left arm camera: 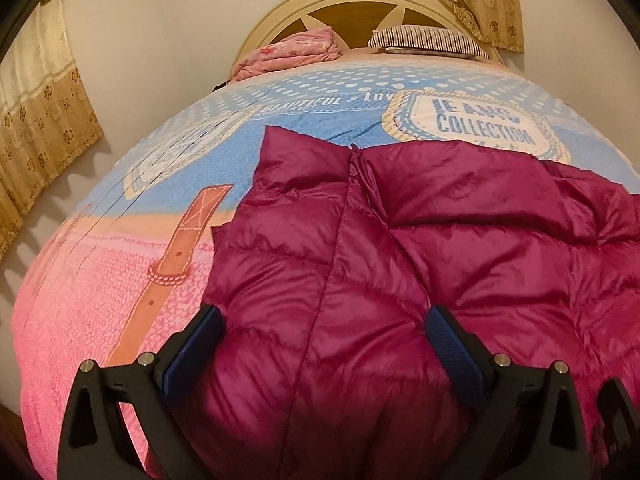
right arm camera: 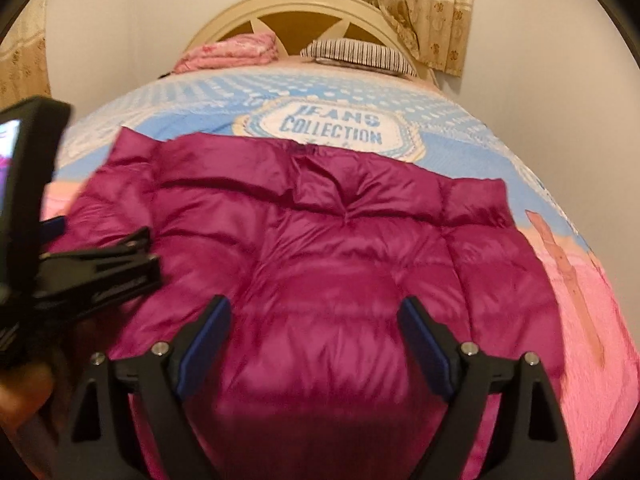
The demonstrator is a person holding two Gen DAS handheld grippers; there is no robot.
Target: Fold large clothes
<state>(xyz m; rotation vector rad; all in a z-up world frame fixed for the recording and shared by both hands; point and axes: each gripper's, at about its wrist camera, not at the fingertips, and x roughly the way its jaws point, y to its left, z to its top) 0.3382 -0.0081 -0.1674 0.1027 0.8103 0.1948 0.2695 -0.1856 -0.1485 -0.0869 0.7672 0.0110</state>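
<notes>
Directly under both of your tools lies the magenta puffer jacket (right arm camera: pixel 320 248), spread flat on the bed (left arm camera: pixel 100 280), its quilted panels filling the space ahead of each tool. Your left tool (left arm camera: pixel 324 320) hangs released over the jacket's left half, blue pads (left arm camera: pixel 452 356) well apart with nothing pinched between them. Your right tool (right arm camera: pixel 316 320) is likewise spread wide above the jacket's middle, gripping nothing; the left tool shows off to its left. Beyond the jacket, at the headboard (left arm camera: pixel 352 0), sit a folded pink blanket (left arm camera: pixel 292 50) and a striped pillow (left arm camera: pixel 424 40).
</notes>
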